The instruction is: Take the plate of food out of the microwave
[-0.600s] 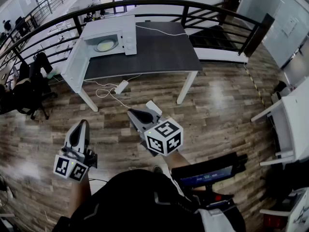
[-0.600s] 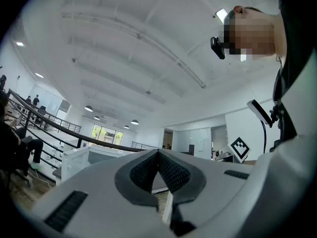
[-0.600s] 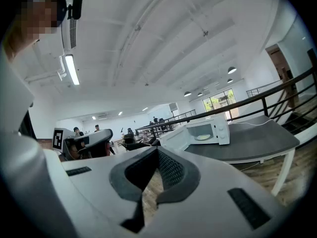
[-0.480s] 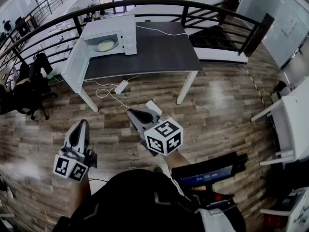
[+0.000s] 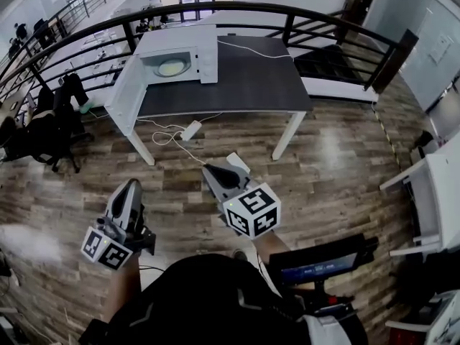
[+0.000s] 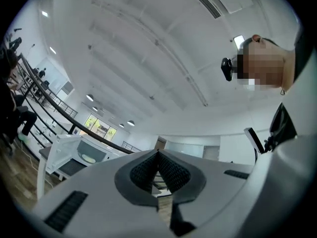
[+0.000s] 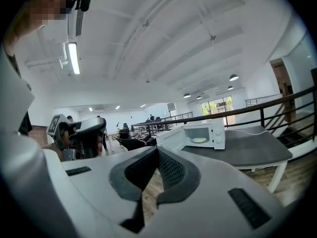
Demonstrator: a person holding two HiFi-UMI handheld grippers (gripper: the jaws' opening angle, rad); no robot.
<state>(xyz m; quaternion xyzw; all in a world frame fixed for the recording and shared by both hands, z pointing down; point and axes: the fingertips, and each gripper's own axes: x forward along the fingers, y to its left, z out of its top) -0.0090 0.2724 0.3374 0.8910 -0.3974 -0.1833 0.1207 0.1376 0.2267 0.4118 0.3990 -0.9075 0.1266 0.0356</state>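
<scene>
A white microwave [image 5: 178,56] stands at the far left of a dark table [image 5: 237,85], its door [image 5: 126,95] swung open to the left. Inside sits a plate of pale food [image 5: 172,67], also seen far off in the right gripper view as the plate [image 7: 199,140]. Both grippers are held low over the wooden floor, well short of the table. My left gripper [image 5: 131,190] is shut and empty. My right gripper [image 5: 213,171] is shut too, with nothing between its tips. The left gripper view tilts up toward the ceiling, with the microwave [image 6: 81,155] at lower left.
A white cable and power strip [image 5: 190,129] lie on the floor under the table. A black railing [image 5: 302,16] curves behind it. Dark office chairs [image 5: 43,131] stand at the left, a white desk [image 5: 435,192] at the right edge.
The view has shifted: table and microwave sit slightly further right and higher in the frame. Both grippers have edged to the right and a little lower in the picture, still shut.
</scene>
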